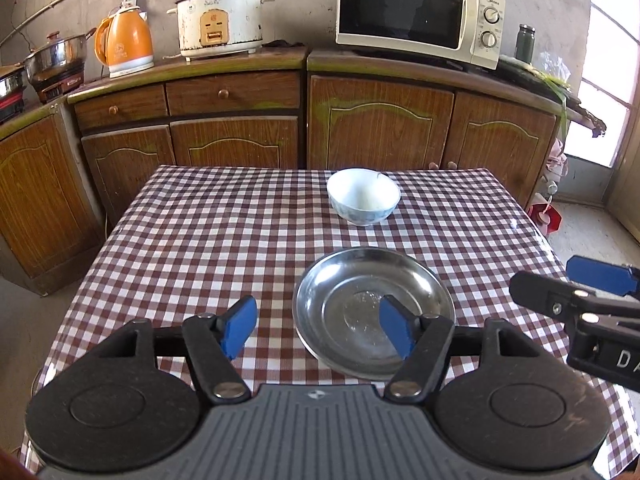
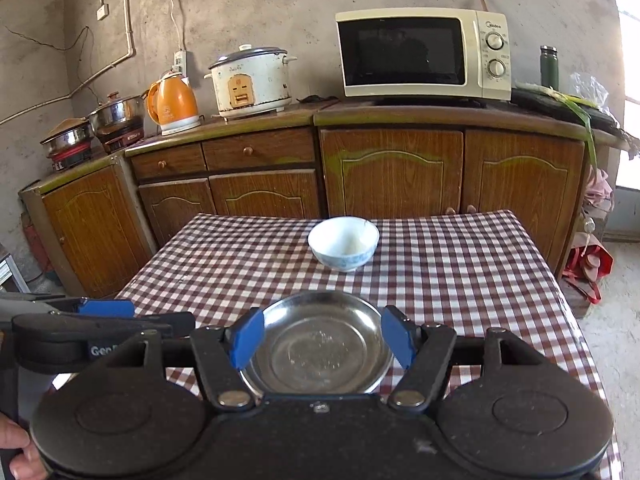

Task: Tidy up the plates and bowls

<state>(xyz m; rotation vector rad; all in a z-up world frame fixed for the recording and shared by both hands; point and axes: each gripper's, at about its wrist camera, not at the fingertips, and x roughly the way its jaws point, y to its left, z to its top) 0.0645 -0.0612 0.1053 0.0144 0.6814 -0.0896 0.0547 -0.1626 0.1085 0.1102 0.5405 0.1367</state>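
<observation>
A steel plate [image 1: 374, 312] lies on the checked tablecloth near the front; it also shows in the right wrist view [image 2: 318, 344]. A white bowl [image 1: 363, 201] stands upright behind it, also seen from the right wrist [image 2: 343, 248]. My left gripper [image 1: 318, 330] is open and empty above the table, its right finger over the plate's left part. My right gripper [image 2: 322, 338] is open and empty, hovering with its blue fingers on either side of the plate. The right gripper shows in the left wrist view [image 1: 592, 292] to the plate's right.
The table [image 1: 192, 240] has a red-and-white checked cloth. Behind it stand wooden cabinets [image 1: 380, 124] bearing a microwave [image 1: 416, 12], a rice cooker [image 1: 220, 20], an orange kettle [image 1: 124, 42] and steel pots [image 1: 56, 60]. A red bag [image 2: 588, 264] lies on the floor at right.
</observation>
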